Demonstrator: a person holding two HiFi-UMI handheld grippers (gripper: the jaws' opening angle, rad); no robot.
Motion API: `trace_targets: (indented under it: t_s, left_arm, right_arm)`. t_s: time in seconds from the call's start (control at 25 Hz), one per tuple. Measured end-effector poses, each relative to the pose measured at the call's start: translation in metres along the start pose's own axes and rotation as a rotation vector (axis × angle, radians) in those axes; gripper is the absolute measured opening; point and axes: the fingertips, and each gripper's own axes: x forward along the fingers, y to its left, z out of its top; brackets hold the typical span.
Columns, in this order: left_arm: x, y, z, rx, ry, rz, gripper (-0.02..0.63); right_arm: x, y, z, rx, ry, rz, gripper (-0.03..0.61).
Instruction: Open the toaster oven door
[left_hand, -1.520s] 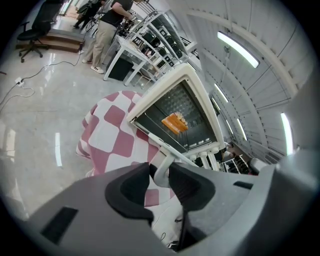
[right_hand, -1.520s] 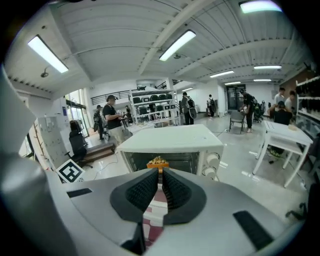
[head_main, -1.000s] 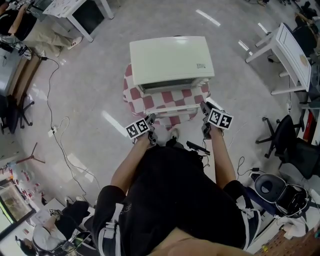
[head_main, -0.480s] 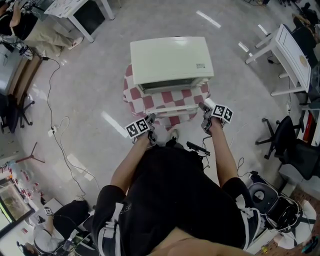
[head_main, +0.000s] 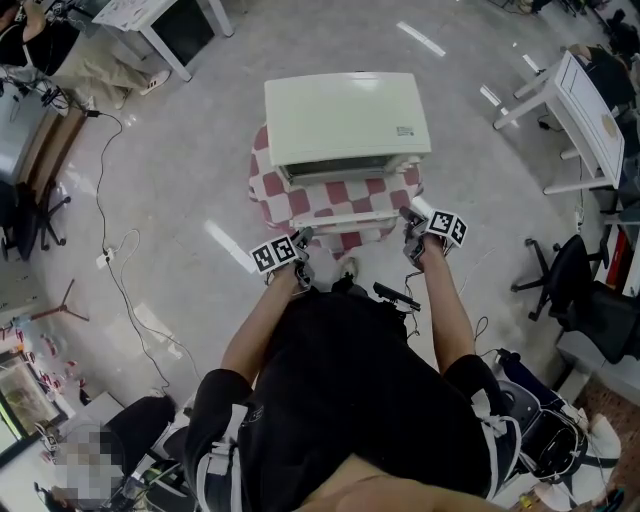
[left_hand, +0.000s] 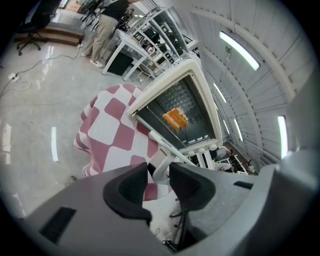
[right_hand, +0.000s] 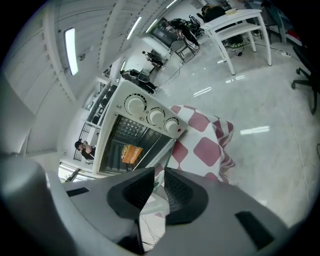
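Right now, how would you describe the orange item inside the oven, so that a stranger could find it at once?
Start at the cream toaster oven, which stands on a red-and-white checked cloth in the middle of the shiny floor. Look through its front into the dark inside. The orange item sits there alone, the only bright colour among dark metal.

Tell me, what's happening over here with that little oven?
A person stands over a toaster oven on a checkered cloth, a hand-held gripper in each hand. The door is already swung down open. The left hand-held gripper grips the door handle at its left end; the right hand-held gripper has just been closing its jaws on the right end.
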Motion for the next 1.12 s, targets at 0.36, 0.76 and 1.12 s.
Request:
trace_targets:
  t_s: [0.36,0.76,1.12]
  left_arm:
    - [-0.046,0.005,0.016,-0.146,-0.052,-0.204,0.233]
    - [-0.023,0.01,0.042,-0.185,0.027,-0.286,0.217]
    - [-0.01,0.013,0.026,-0.021,0.181,-0.167,0.112]
  right_arm:
    - [0.001,-0.002,-0.001,-0.033,0.003,-0.003,0.08]
    - [0.0,-0.006,-0.008,-0.05,0.018,-0.01,0.078]
    - [0.004,-0.014,-0.016,-0.152,0.081,-0.048,0.078]
